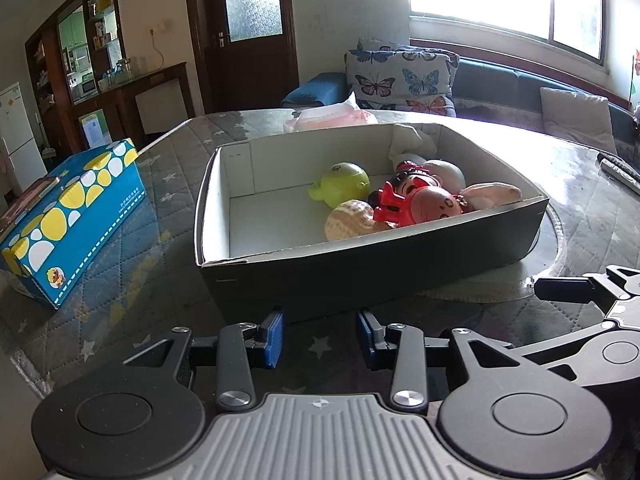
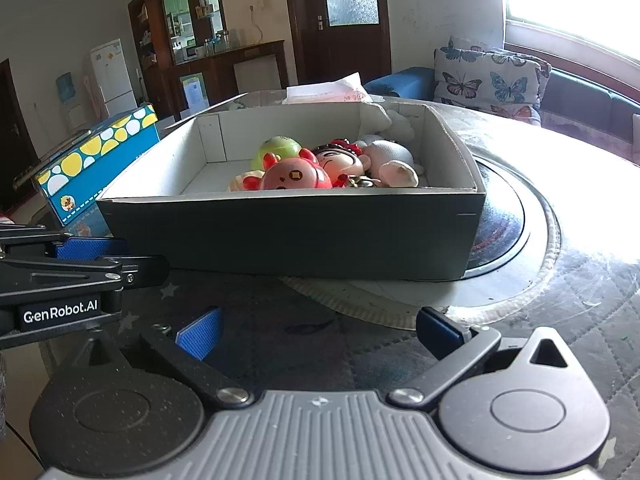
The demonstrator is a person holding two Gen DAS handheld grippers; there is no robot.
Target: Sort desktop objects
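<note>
A dark cardboard box [image 1: 360, 276] with a white inside stands on the table; it also shows in the right wrist view [image 2: 280, 236]. It holds several toys: a green round toy [image 1: 344, 184], a red-and-pink figure [image 1: 420, 202], a tan peanut-shaped toy [image 1: 350, 220] and plush pieces [image 1: 492, 194]. My left gripper [image 1: 320, 336] is open and empty, just in front of the box's near wall. My right gripper [image 2: 320, 332] is open wide and empty, a little short of the box. The left gripper's body shows at the left of the right wrist view [image 2: 72, 276].
A blue tissue box with yellow and white dots [image 1: 72, 220] lies left of the dark box. A pink-white bag [image 1: 332, 118] sits behind it. A remote [image 1: 620, 172] lies at the far right. The quilted table has a round inset [image 2: 520, 232] under the box.
</note>
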